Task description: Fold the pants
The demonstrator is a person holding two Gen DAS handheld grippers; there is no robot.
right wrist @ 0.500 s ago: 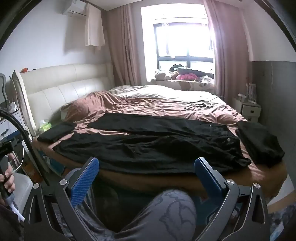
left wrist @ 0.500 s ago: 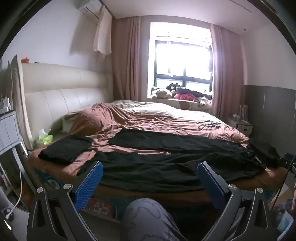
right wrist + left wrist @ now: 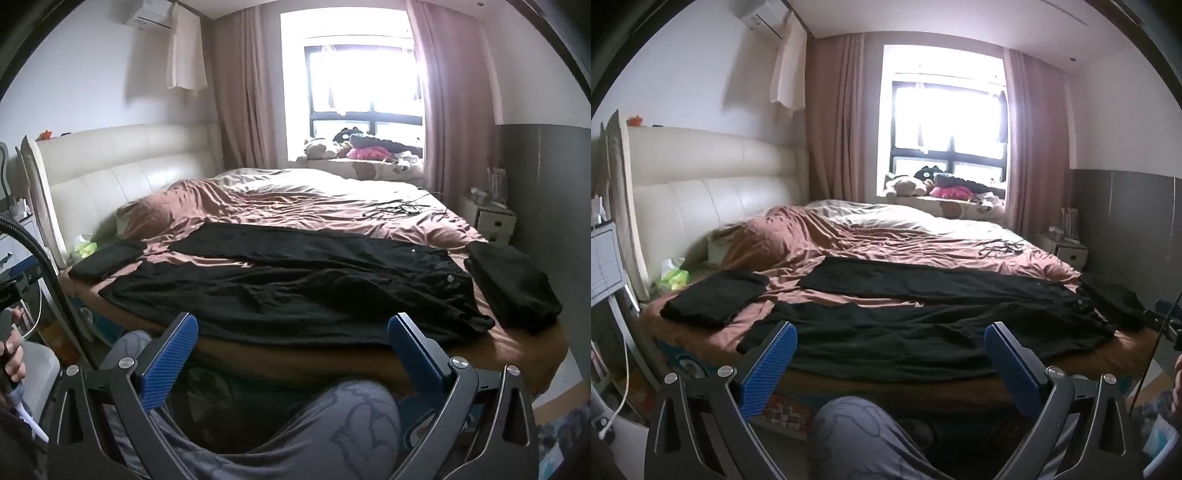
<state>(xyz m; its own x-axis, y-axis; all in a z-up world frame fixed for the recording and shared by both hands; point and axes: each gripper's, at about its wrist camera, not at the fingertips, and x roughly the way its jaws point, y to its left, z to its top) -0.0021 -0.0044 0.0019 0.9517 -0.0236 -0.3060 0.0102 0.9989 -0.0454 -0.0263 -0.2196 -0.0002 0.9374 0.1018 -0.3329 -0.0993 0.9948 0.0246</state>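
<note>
Little has moved since the earlier frame: both views sit slightly closer to the bed (image 3: 960, 387). Left tool (image 3: 890, 363) and right tool (image 3: 291, 350) gape wide, empty. We see the black pants (image 3: 295, 288) flat ahead, long axis crosswise, waistband nearer the right tool.

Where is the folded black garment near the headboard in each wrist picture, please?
Left wrist: folded black garment lies left of centre, on the brown sheet.
Right wrist: the same garment sits at far left, partly in shadow.
Shared landmark: the spread black pants, directly right of it in both.
</note>
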